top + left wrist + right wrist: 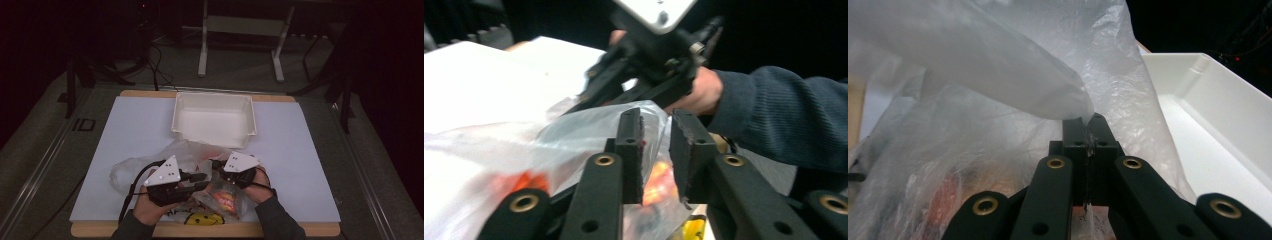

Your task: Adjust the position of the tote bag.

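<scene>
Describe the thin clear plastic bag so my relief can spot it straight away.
Start at the white sheet covering the table, then come forward from the empty white plastic bin toward the near edge. The crumpled clear plastic bag lies there, red-orange contents showing through; the right gripper pinches its film, and a yellow smiley face lies beside it.

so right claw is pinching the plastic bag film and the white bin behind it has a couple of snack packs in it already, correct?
Not quite. The white bin is empty in the high view. The rest holds: the right claw is shut on the plastic bag film, as the right gripper view shows.
</scene>
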### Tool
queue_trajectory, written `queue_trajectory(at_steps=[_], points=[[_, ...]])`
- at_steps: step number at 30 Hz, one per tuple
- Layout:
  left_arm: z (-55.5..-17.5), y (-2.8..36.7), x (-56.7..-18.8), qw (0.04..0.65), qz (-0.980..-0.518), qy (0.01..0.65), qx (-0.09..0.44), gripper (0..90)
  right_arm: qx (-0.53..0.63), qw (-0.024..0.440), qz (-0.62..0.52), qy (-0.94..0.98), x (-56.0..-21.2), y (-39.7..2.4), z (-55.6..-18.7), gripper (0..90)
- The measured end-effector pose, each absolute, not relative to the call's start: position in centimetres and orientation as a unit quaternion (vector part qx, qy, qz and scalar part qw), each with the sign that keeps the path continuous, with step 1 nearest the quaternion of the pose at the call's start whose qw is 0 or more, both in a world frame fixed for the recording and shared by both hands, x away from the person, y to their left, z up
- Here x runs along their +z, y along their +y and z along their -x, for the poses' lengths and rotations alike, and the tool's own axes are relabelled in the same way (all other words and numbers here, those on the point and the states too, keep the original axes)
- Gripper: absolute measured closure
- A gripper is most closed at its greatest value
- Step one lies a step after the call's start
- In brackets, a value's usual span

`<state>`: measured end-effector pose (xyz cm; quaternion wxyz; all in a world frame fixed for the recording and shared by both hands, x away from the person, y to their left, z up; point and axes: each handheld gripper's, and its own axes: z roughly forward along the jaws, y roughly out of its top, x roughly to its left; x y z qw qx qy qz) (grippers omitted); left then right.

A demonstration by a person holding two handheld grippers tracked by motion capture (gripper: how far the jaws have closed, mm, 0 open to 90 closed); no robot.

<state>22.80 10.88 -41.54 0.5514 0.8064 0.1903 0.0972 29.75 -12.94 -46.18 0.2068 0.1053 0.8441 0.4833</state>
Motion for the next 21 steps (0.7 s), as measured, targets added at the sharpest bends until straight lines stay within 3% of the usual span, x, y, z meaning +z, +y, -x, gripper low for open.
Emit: queue_trajectory(at_steps=[11,21], points=[[-23.1,14.1,-42.4,0.536,-0.799,0.241,0.125,68.0,0.514,0.19,-0.158,0.821,-46.0,-17.5,-30.1,88.9],[-25.4,13.4,-45.3,0.478,-0.814,0.303,0.129,59.1,0.534,0.176,-0.185,0.806,-45.8,-20.3,-30.1,88.6]])
